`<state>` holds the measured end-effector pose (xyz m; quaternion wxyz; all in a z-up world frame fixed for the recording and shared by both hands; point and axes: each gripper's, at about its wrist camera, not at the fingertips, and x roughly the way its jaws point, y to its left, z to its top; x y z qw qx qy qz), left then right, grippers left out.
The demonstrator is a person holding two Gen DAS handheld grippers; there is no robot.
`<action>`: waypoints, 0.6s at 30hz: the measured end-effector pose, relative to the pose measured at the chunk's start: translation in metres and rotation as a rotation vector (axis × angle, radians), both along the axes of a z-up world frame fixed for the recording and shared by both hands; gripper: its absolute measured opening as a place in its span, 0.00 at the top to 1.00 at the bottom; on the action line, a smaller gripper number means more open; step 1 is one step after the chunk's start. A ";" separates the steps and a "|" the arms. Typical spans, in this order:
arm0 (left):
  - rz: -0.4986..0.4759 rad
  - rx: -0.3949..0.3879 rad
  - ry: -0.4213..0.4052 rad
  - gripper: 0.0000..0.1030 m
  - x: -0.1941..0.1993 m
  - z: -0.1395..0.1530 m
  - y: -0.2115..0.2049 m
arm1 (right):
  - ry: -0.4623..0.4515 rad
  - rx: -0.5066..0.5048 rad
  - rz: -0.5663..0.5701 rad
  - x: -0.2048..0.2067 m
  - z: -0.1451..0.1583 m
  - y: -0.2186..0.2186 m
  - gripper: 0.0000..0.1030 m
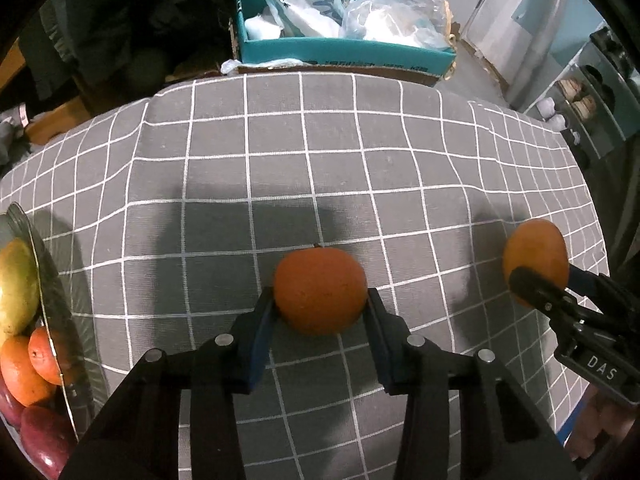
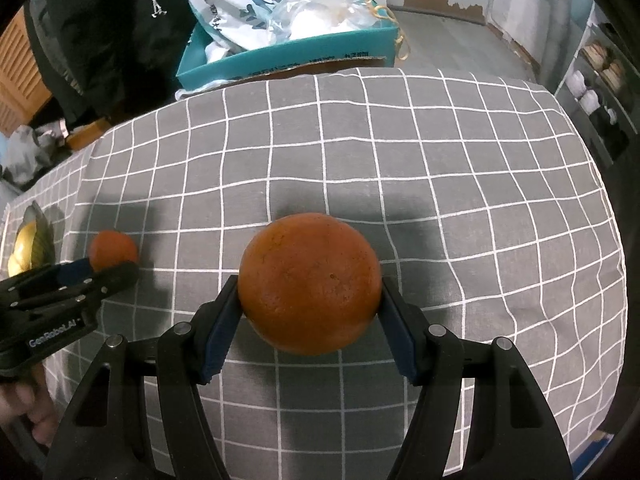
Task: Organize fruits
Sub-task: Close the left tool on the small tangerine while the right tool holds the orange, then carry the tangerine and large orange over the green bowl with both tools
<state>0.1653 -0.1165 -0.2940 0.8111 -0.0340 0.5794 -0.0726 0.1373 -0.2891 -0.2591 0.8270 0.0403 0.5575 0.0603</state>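
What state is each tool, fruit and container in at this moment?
Left tool: shut on the small orange.
Small orange: gripped, on the checked cloth.
Right tool: shut on the large orange.
Large orange: gripped.
Glass bowl: upright, holding fruit.
Teal box: open, stuffed with bags.

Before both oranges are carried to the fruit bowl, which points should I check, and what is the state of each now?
1. Left tool closed on the small orange: ok, both pads touch it.
2. Right tool closed on the big orange: ok.
3. Oranges lifted off the checked cloth: cannot tell.
4. Free room in the glass bowl: cannot tell, it holds fruit and is cut by the frame edge.
5. Cloth between small orange and bowl free of objects: ok.
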 end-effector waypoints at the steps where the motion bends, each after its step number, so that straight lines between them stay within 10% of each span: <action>1: -0.002 0.000 -0.006 0.58 -0.001 0.002 0.000 | -0.004 -0.008 0.003 0.000 0.001 0.001 0.35; 18: -0.019 -0.002 -0.119 0.58 -0.020 0.054 0.006 | -0.087 -0.048 0.043 -0.010 0.036 0.018 0.36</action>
